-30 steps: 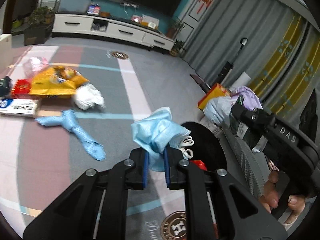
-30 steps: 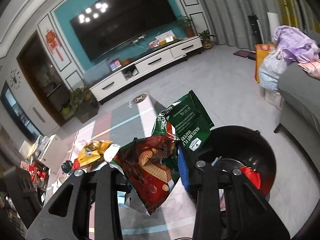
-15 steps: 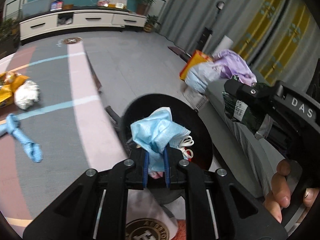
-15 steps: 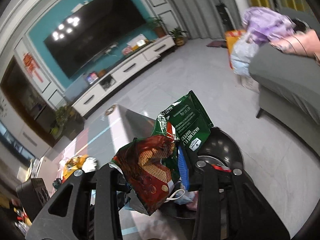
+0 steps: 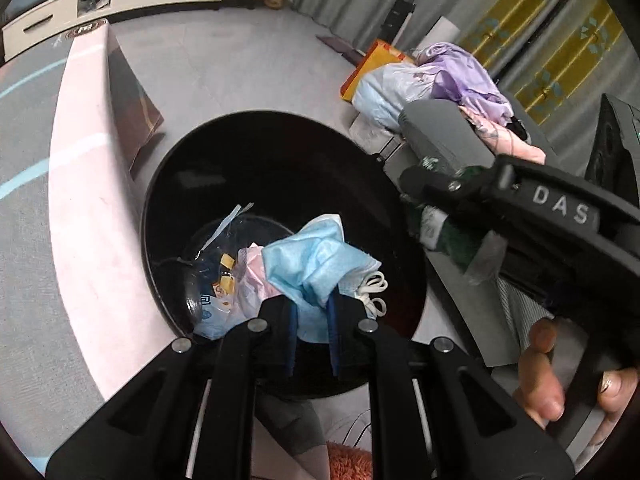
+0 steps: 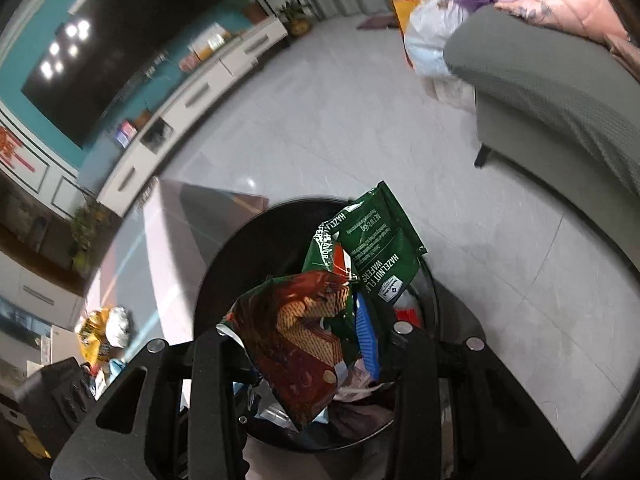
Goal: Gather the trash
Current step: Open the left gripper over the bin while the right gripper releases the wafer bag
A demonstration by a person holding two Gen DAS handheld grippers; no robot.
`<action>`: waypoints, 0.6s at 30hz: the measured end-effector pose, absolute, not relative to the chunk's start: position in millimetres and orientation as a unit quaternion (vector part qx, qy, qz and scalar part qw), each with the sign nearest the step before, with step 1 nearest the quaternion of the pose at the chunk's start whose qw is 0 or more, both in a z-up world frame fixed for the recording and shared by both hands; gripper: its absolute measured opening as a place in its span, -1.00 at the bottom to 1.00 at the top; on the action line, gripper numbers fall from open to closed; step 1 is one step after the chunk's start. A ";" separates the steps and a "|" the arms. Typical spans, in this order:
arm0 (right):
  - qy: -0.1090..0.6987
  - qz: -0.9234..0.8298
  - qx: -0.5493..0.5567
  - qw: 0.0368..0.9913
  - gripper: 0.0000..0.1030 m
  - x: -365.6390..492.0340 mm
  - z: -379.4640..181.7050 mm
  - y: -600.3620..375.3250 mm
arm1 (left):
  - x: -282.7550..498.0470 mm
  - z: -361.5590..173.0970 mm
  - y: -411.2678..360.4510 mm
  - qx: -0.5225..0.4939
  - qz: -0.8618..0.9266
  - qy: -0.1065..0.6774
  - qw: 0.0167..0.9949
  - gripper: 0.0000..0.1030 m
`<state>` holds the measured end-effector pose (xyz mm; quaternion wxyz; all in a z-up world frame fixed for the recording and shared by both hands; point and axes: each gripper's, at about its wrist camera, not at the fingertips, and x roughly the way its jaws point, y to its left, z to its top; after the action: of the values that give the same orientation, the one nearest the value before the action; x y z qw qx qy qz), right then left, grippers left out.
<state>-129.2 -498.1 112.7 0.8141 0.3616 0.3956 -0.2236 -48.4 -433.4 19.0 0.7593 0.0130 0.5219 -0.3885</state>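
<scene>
A crumpled blue face mask [image 5: 316, 268] with white ear loops is pinched in my left gripper [image 5: 314, 320], which is shut on it and hangs over the open black trash bin [image 5: 192, 184]. The bin holds wrappers and clear plastic. In the right wrist view my right gripper [image 6: 320, 344] is shut on a green and red hazelnut wafer wrapper [image 6: 320, 304], held above the same bin [image 6: 224, 264]. The other gripper [image 5: 540, 220] shows at the right of the left wrist view, gripped by a hand [image 5: 560, 380].
A grey sofa [image 6: 560, 92] with purple and pink clothes stands right of the bin. Bags [image 5: 384, 80] lean beside it. The striped rug [image 5: 80, 200] lies left of the bin, with more litter [image 6: 104, 328] on it. A white TV cabinet [image 6: 192, 96] lines the far wall.
Both grippers swung from over the rug to above the bin and tipped downward, each still holding its piece. The bin's inside now fills the lower middle of both views.
</scene>
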 end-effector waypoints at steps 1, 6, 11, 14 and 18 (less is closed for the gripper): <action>0.402 -0.223 0.361 0.811 -0.26 -126.6 109.4 -497.8 | -48.1 17.8 -433.9 0.012 -0.388 0.523 0.758 -0.73; 0.421 -0.215 0.352 0.808 -0.06 -118.0 107.2 -492.3 | -45.4 16.1 -431.5 -0.002 -0.385 0.532 0.754 -0.14; 0.398 -0.205 0.368 0.815 0.34 -122.7 115.2 -496.2 | -45.3 27.6 -418.7 -0.013 -0.377 0.515 0.770 0.52; 0.387 -0.197 0.366 0.823 0.48 -123.1 122.0 -492.5 | -42.4 36.6 -405.4 -0.025 -0.372 0.506 0.778 0.68; 0.388 -0.182 0.350 0.833 0.50 -117.2 128.9 -482.4 | -37.6 49.6 -381.0 -0.043 -0.359 0.497 0.789 0.75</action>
<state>-117.2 -482.4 128.9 0.8328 0.3504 0.3882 -0.1816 -37.6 -381.0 49.6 0.7888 -0.0434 0.4967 -0.3594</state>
